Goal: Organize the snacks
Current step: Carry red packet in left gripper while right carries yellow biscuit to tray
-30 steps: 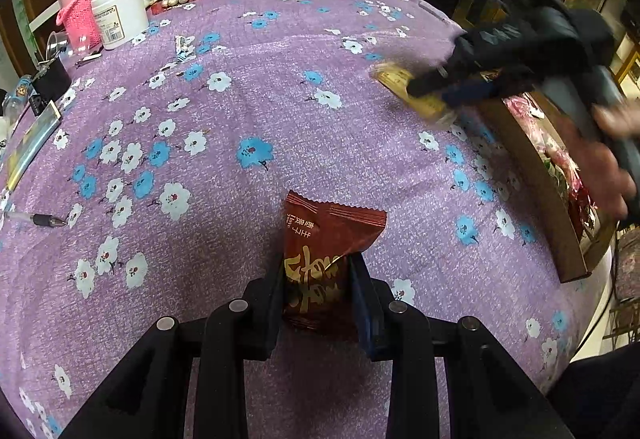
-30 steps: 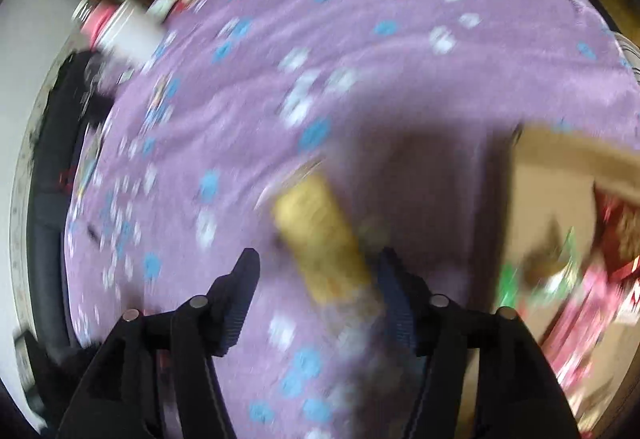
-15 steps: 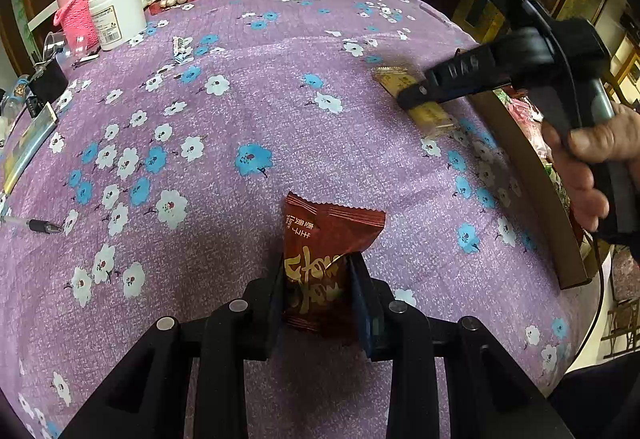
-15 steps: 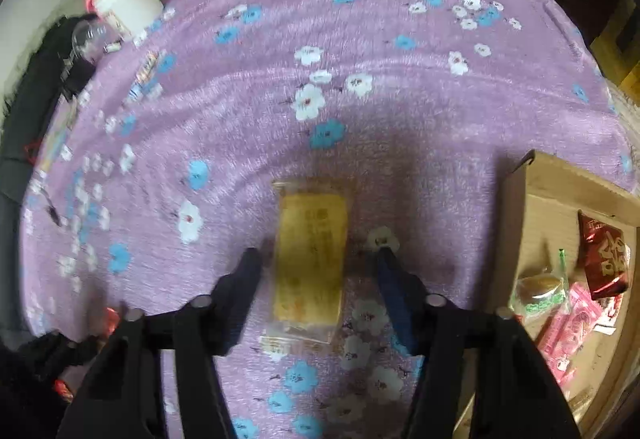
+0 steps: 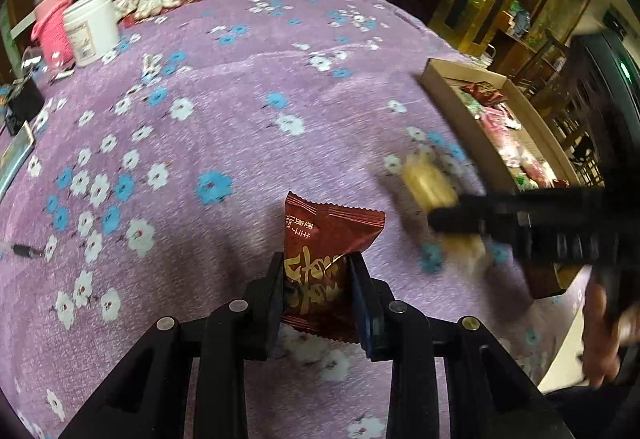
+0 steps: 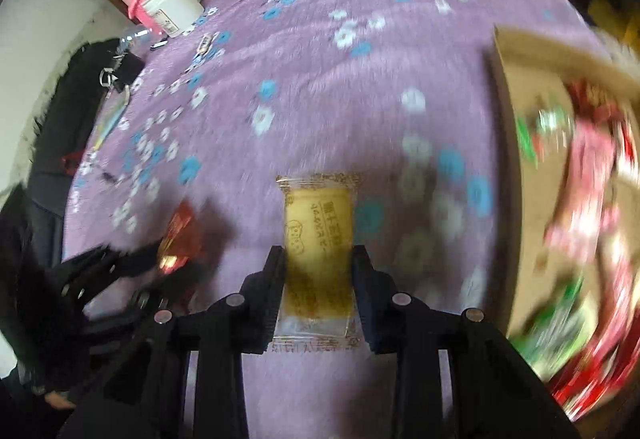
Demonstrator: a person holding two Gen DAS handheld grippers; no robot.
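Right wrist view: right gripper (image 6: 319,271) clamps a yellow snack bar (image 6: 318,235), bound for the cardboard box (image 6: 516,143); left gripper (image 5: 316,281) grips a maroon snack packet (image 5: 320,259), likely next.

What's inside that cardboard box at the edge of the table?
The cardboard box holds a jumble of wrapped snacks in red, pink and green. Its near end is hidden behind the black right gripper, and blur hides any labels.
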